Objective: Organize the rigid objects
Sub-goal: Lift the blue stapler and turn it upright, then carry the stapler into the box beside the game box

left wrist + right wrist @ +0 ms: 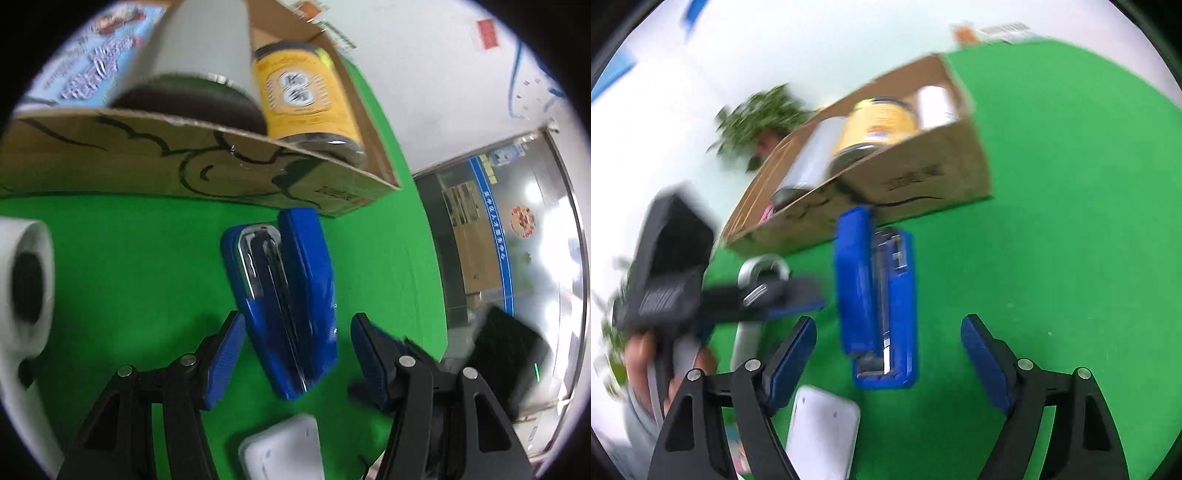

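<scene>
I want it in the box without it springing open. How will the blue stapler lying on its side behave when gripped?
The blue stapler looks rigid, so it should not flex. It lies on its side with top arm and base slightly apart, so pinching across them probably closes the hinge. Its glossy plastic may slip between the left gripper pads.

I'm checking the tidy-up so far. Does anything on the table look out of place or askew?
The blue stapler lies on its side on the green table, outside the cardboard box, metal magazine exposed. The left hand-held gripper is open around it.
</scene>
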